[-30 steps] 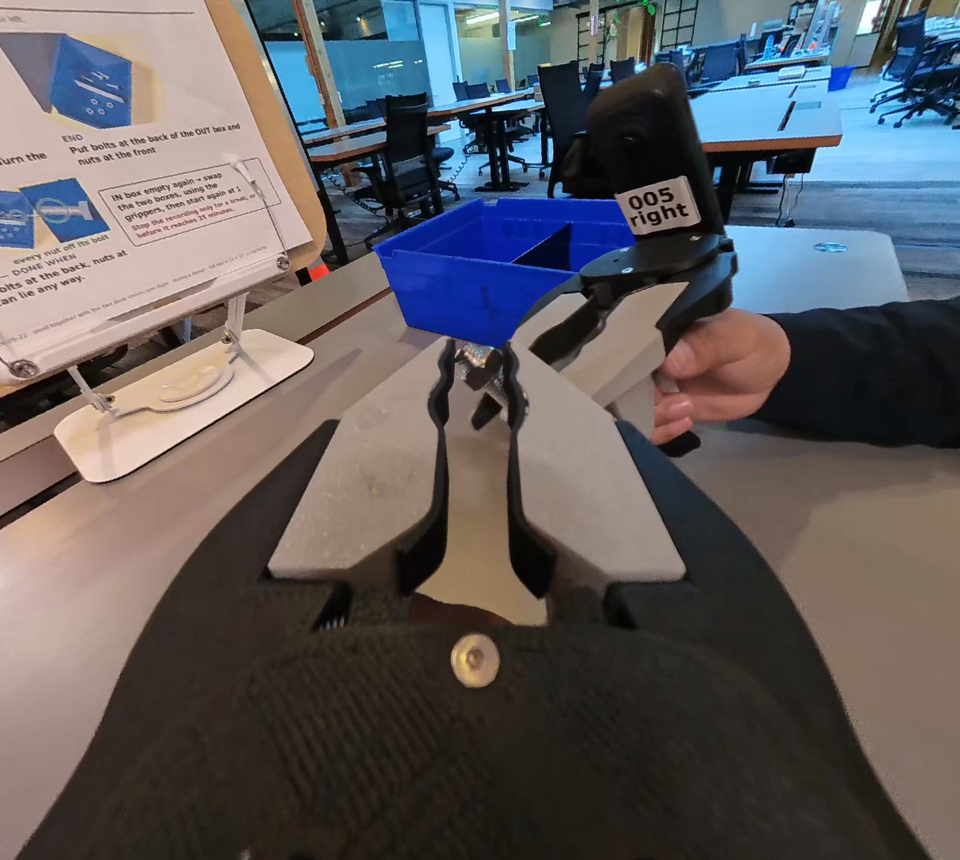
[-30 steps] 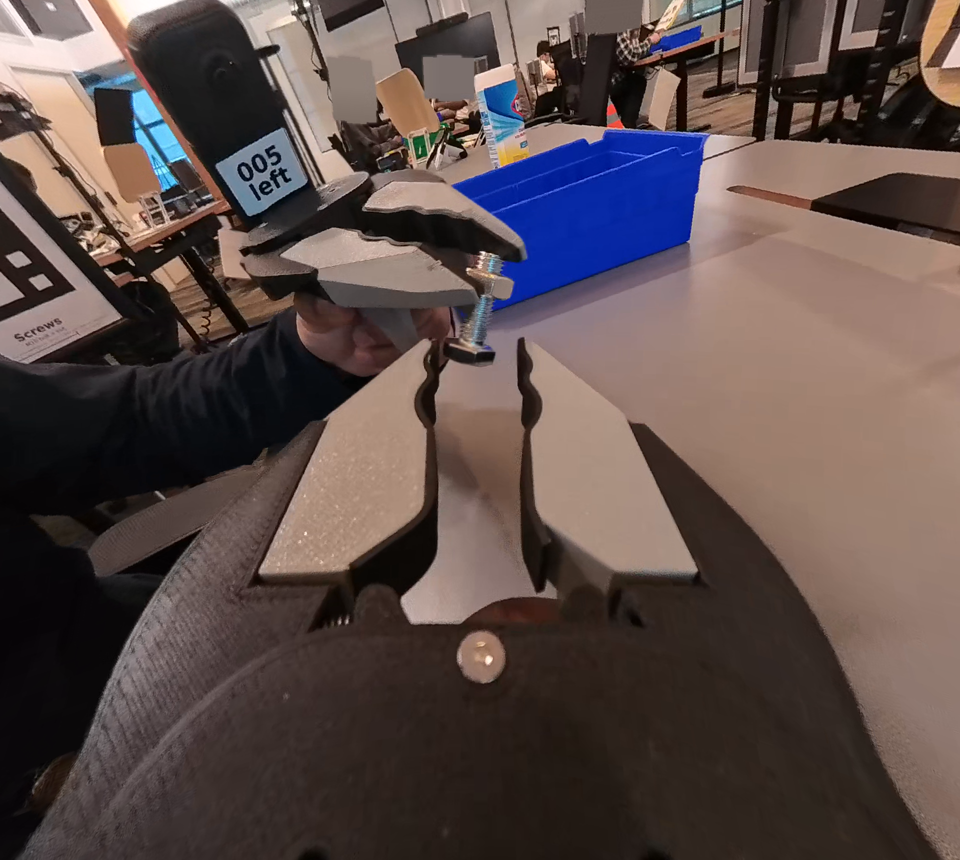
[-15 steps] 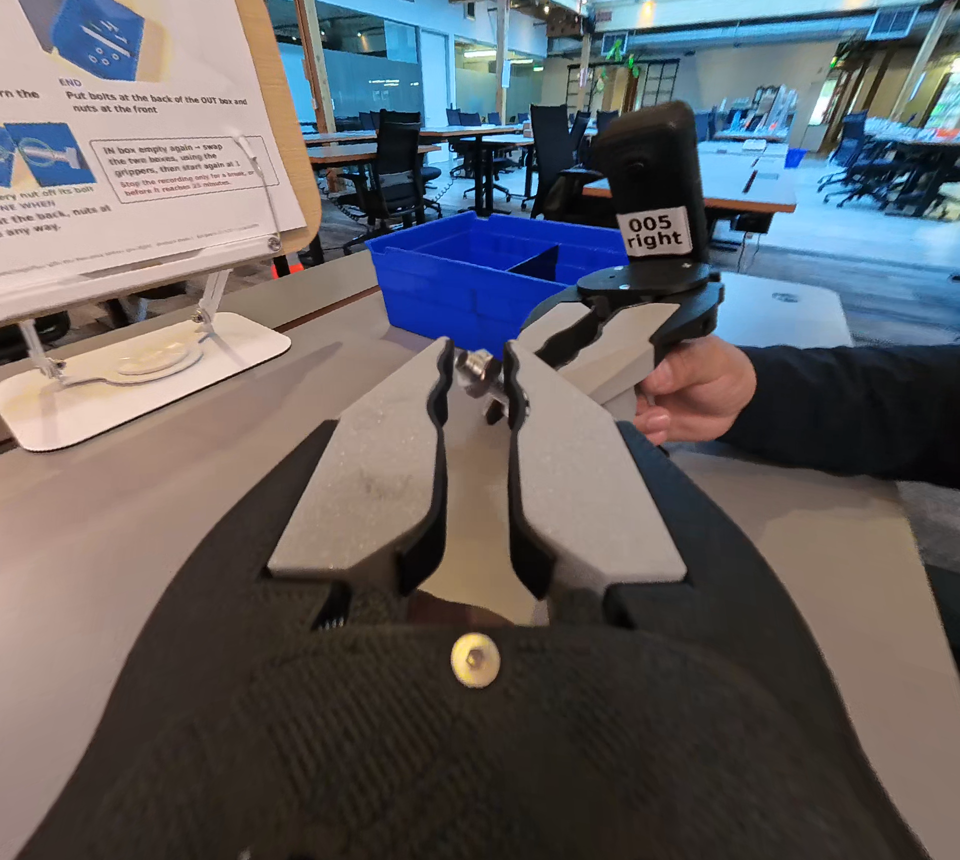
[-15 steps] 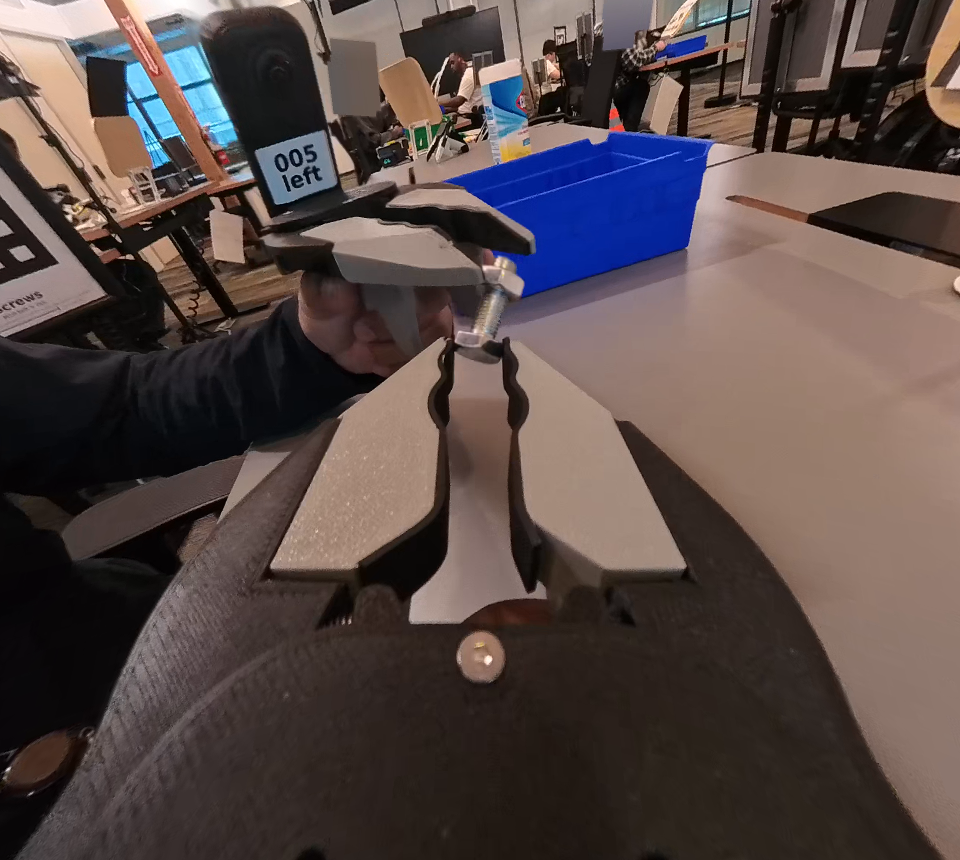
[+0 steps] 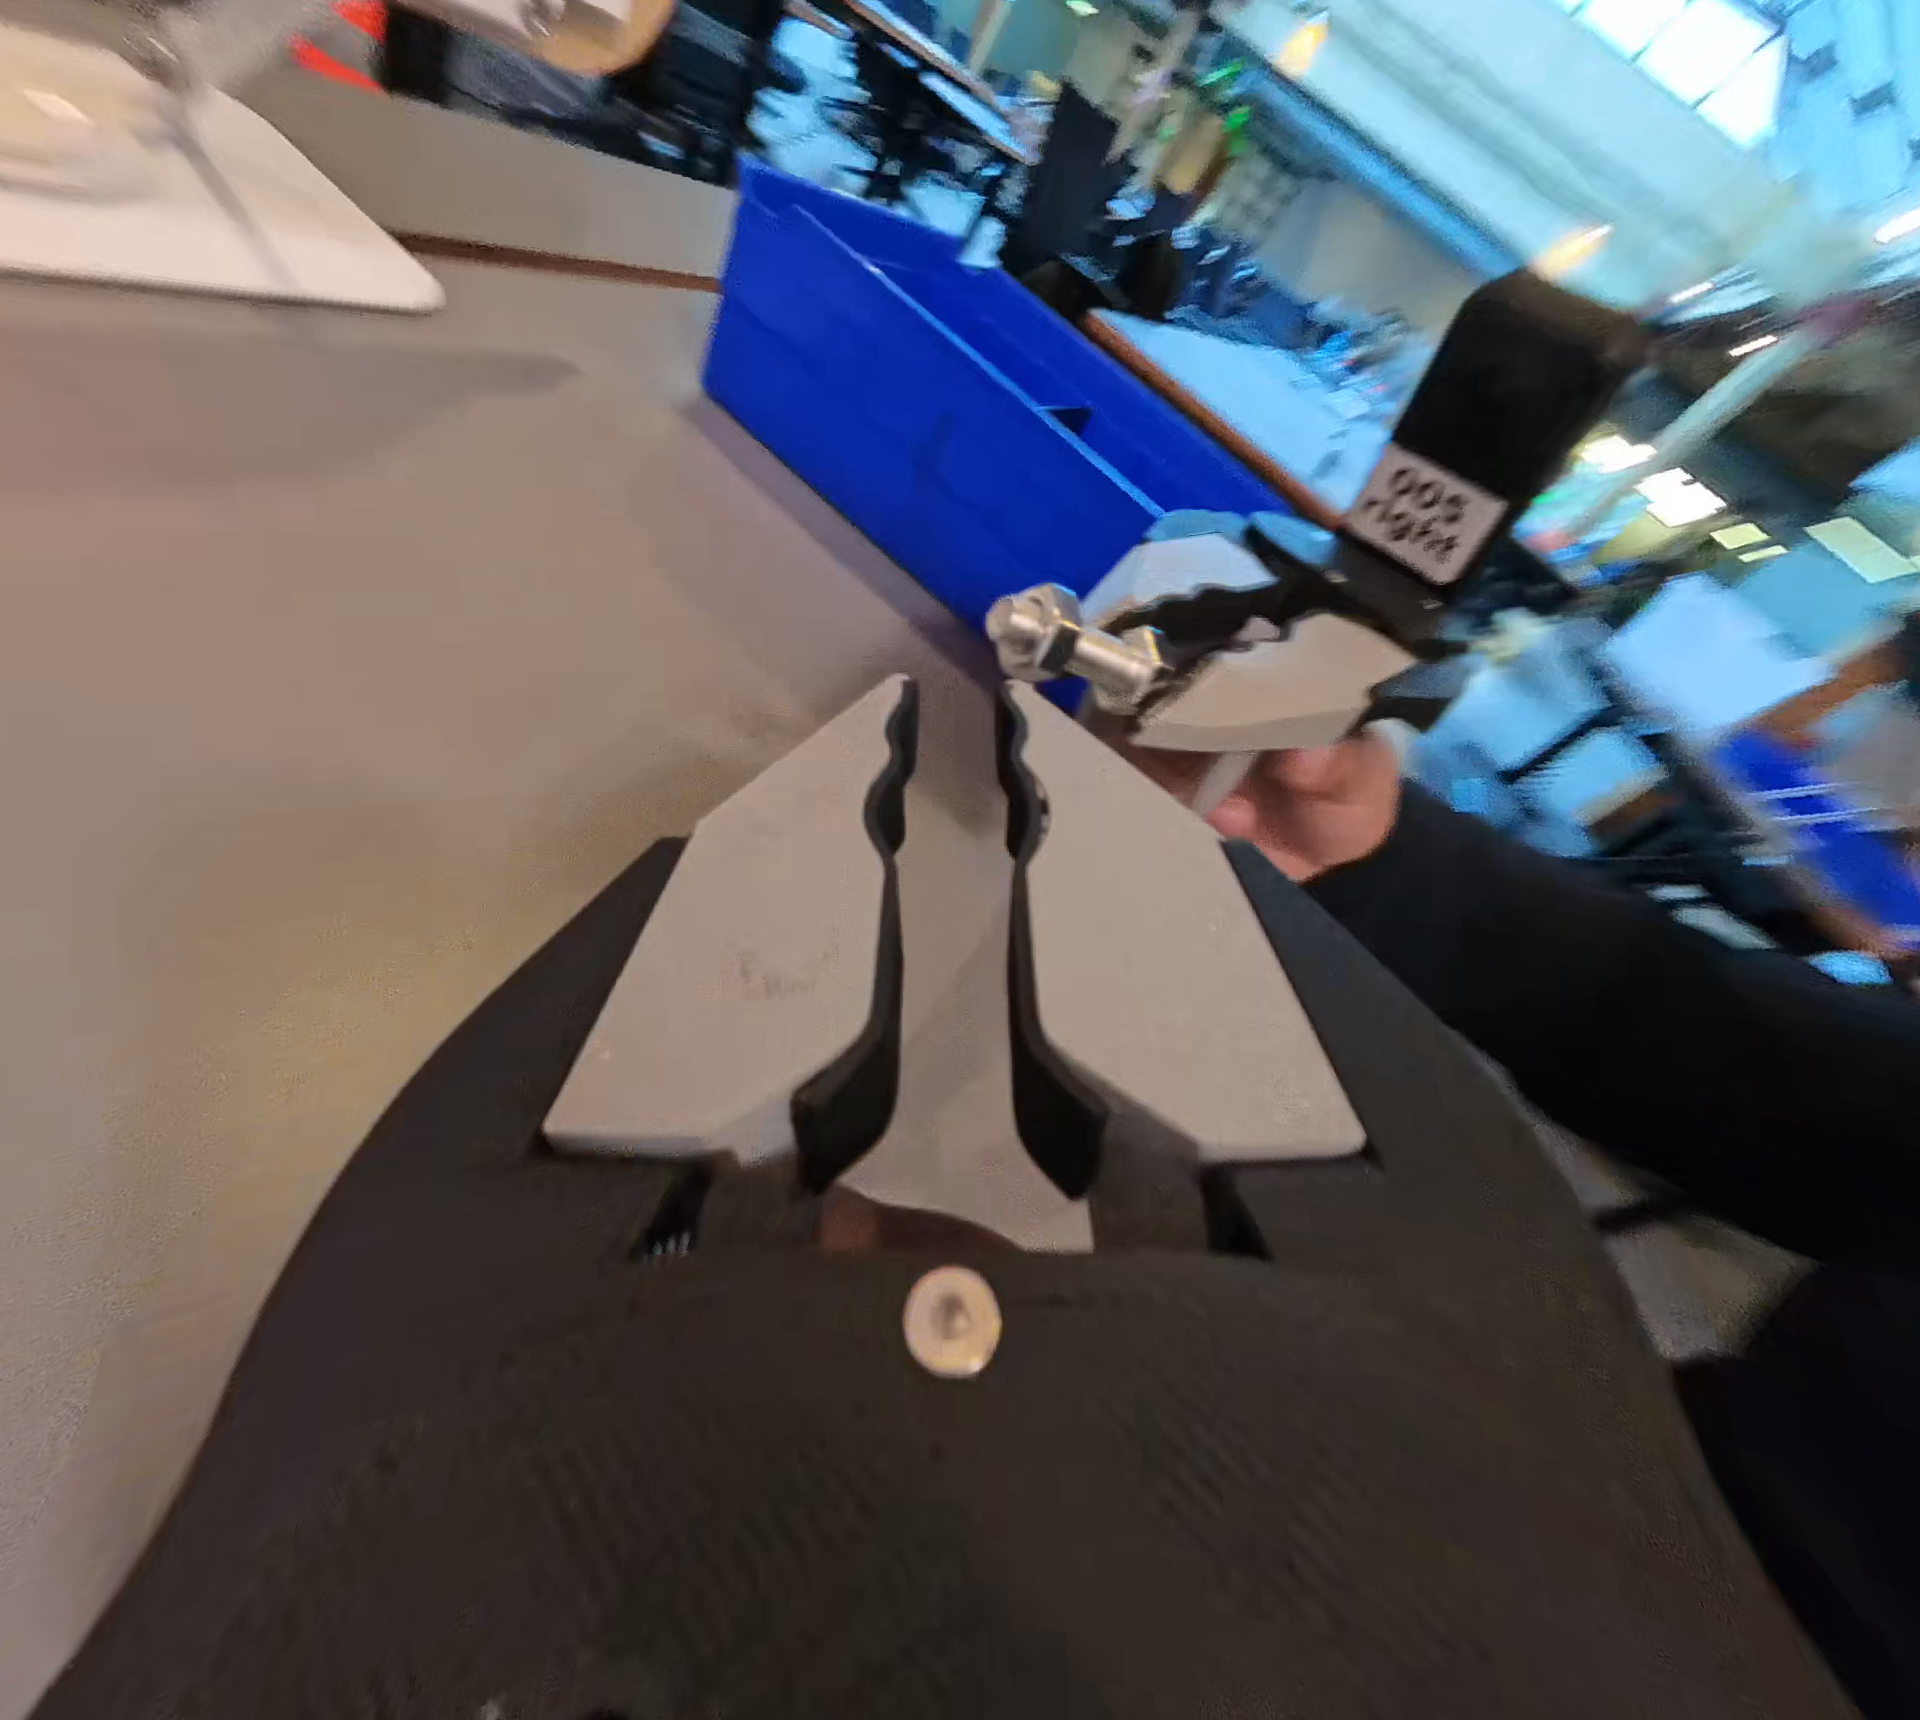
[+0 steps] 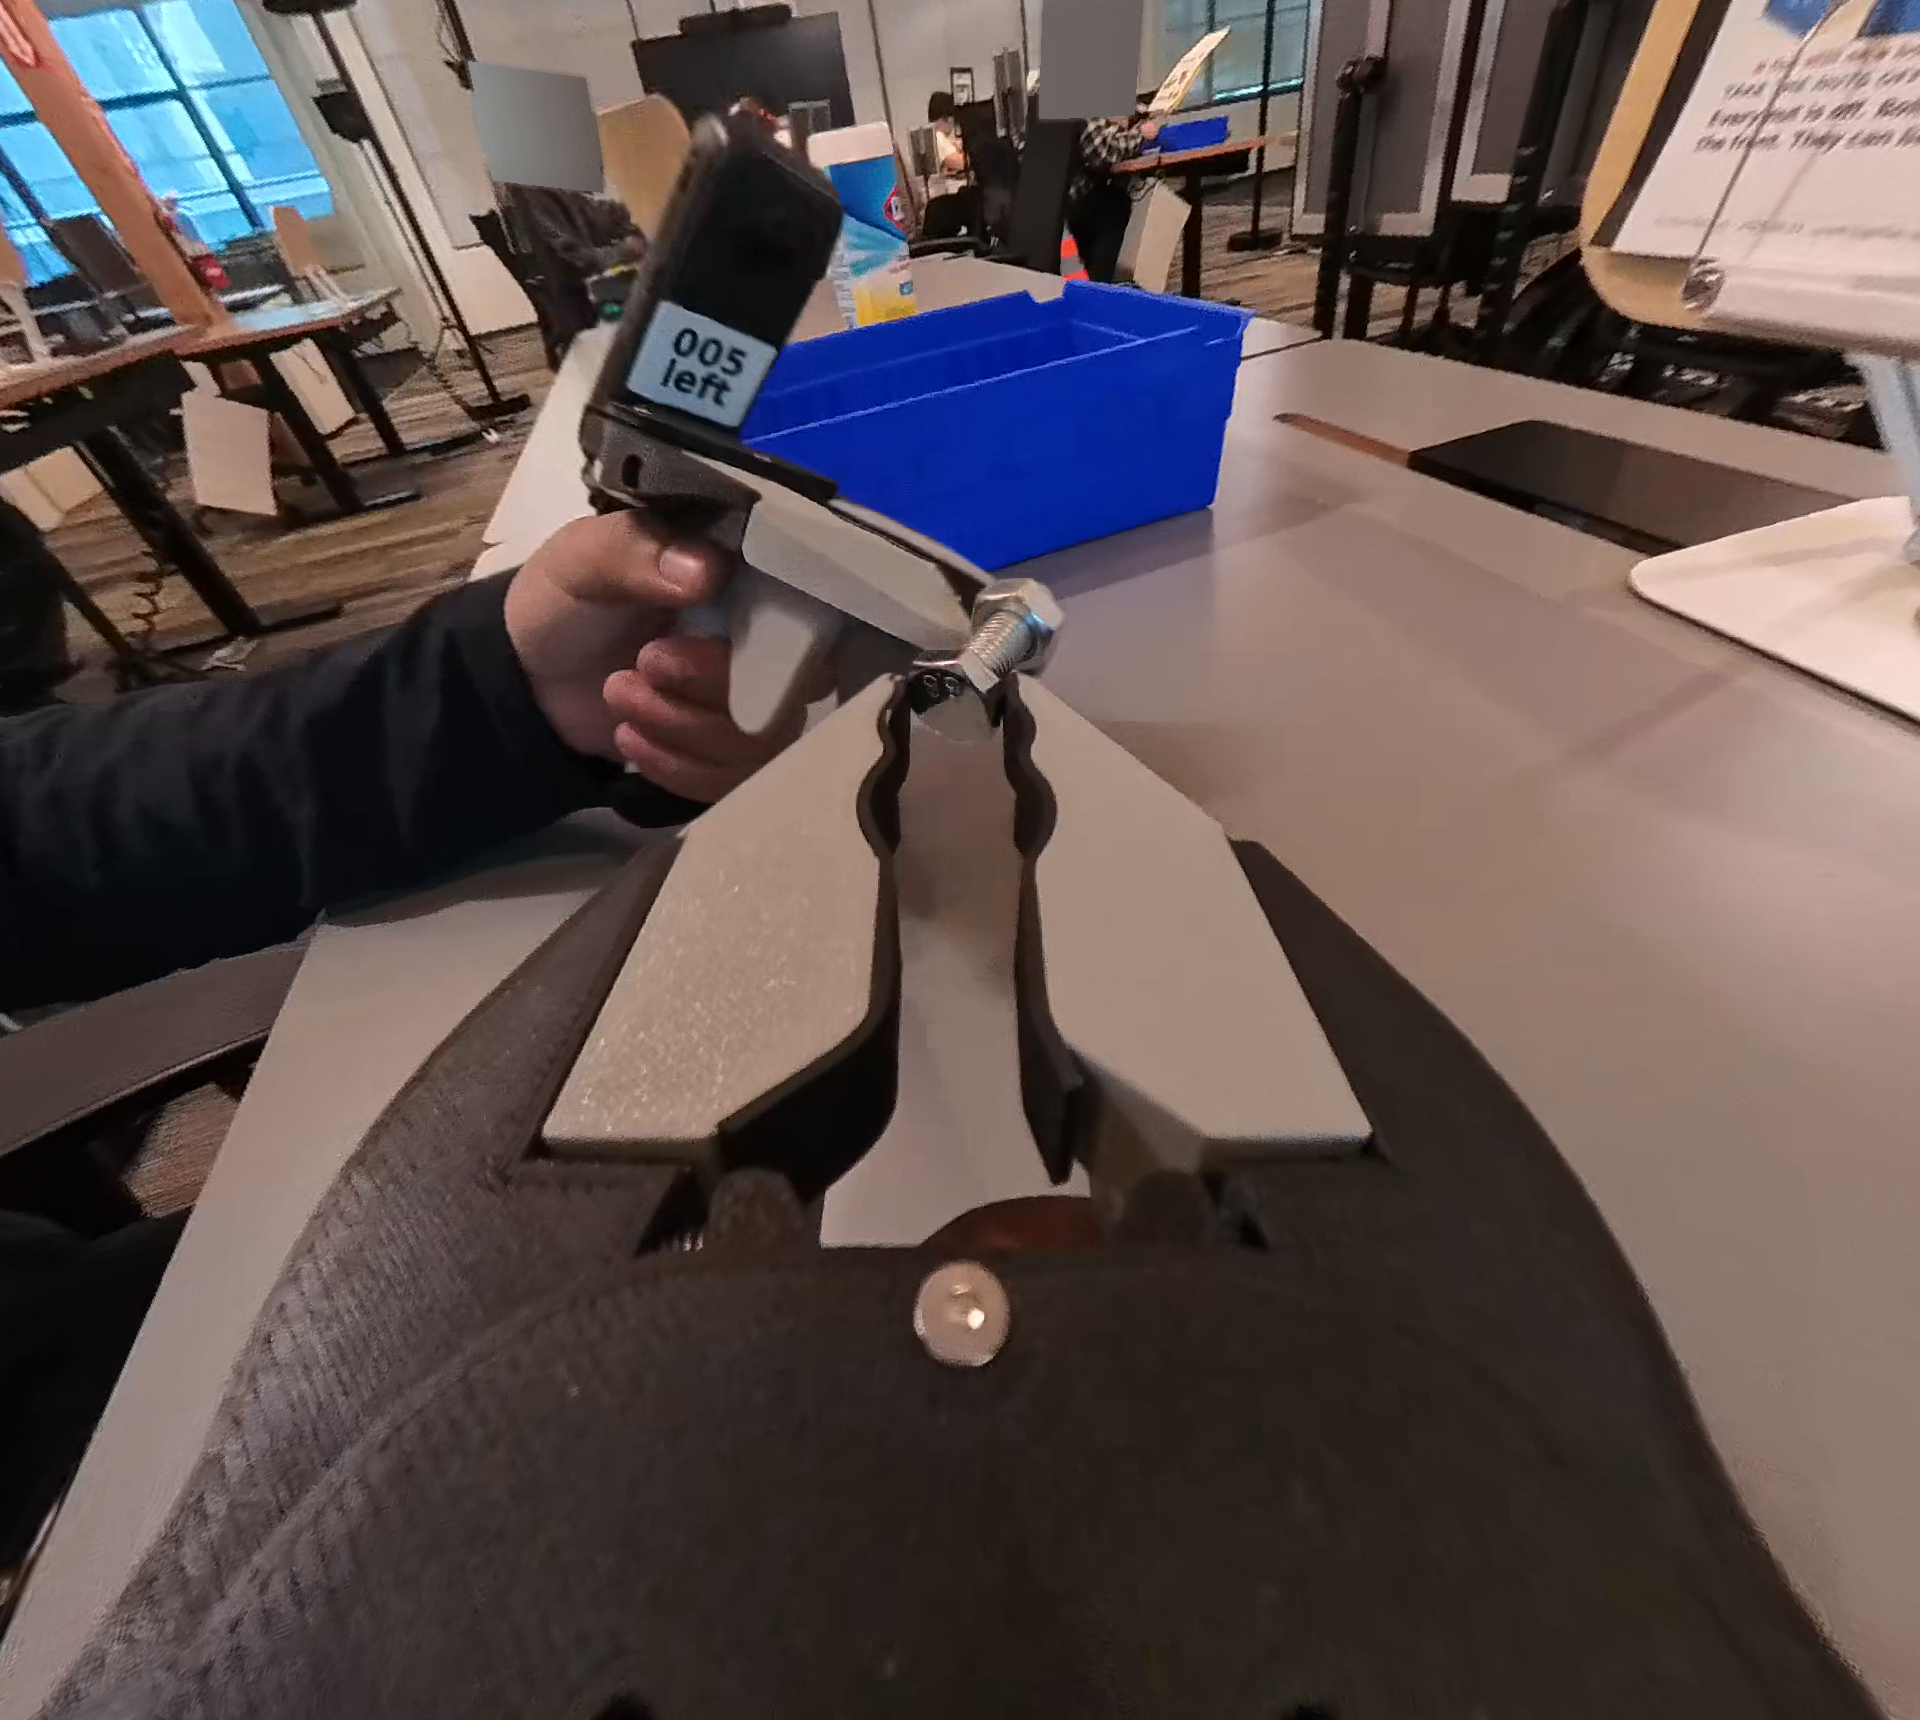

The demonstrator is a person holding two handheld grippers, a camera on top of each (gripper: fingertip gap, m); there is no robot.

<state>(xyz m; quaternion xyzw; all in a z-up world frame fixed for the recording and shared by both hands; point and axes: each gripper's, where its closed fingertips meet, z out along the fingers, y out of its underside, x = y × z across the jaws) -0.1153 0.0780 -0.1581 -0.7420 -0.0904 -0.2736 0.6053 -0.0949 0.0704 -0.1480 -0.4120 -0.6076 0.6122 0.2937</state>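
Jaws on the left gripper [image 5: 956,699] are parted by a narrow gap with nothing between them. Right gripper [image 6: 951,704] is clamped on the head of a silver bolt [image 6: 992,640], held up off the grey table [image 6: 1455,787]. The bolt's shank sticks out past the right tips, with a hex nut [image 6: 1023,616] threaded on the far end.

From the left wrist view the nut sits just beyond the left tips, slightly to their right, not in the gap. From the right wrist view the left gripper's tip overlaps the nut; can't tell contact from that angle.

Each gripper is held by a hand [image 6: 623,631] in a dark sleeve. Blue bin [image 6: 987,444] sits on the table behind both grippers. White document stand [image 6: 1766,569] is off to one side, and a wipes canister [image 6: 868,236] stands behind the bin.
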